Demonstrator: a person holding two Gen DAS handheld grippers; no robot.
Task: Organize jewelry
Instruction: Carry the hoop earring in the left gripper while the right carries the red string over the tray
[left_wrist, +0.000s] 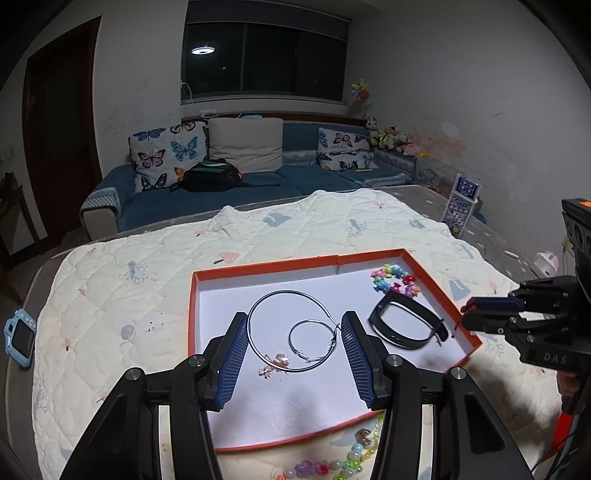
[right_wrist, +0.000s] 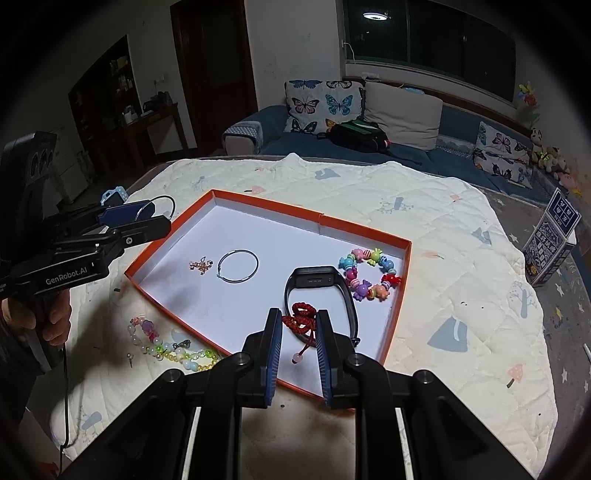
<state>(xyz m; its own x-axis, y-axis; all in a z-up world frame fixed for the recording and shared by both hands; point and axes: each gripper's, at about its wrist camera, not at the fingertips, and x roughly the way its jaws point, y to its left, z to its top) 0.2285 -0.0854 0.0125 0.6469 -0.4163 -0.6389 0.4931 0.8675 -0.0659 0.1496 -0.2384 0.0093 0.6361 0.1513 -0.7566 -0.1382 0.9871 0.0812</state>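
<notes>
Right wrist view: the right hand-held gripper (right_wrist: 298, 345) clamps a red cord (right_wrist: 303, 318) above the tray (right_wrist: 400, 291). The left hand-held gripper (right_wrist: 153, 216) grips a large hoop (right_wrist: 162, 202), the small hoop (right_wrist: 238, 266) lying in the tray

Crowding the right edge of the tray (right_wrist: 273, 229): bead bracelet (right_wrist: 369, 273) and black band (right_wrist: 319, 295), just beside each other. Occupying mid-floor toward the left edge: small hoop (right_wrist: 238, 266) and charm (right_wrist: 201, 265). Leaving the far corner and far edge bare. Cluttering the quilt (right_wrist: 443, 221) outside the near-left edge: pastel bead strand (right_wrist: 173, 350). Hanging over the near edge: right gripper (right_wrist: 298, 314) clamping a red cord (right_wrist: 303, 321). Hovering off the left corner: left gripper (right_wrist: 160, 216) gripping a large hoop (left_wrist: 284, 291).
</notes>
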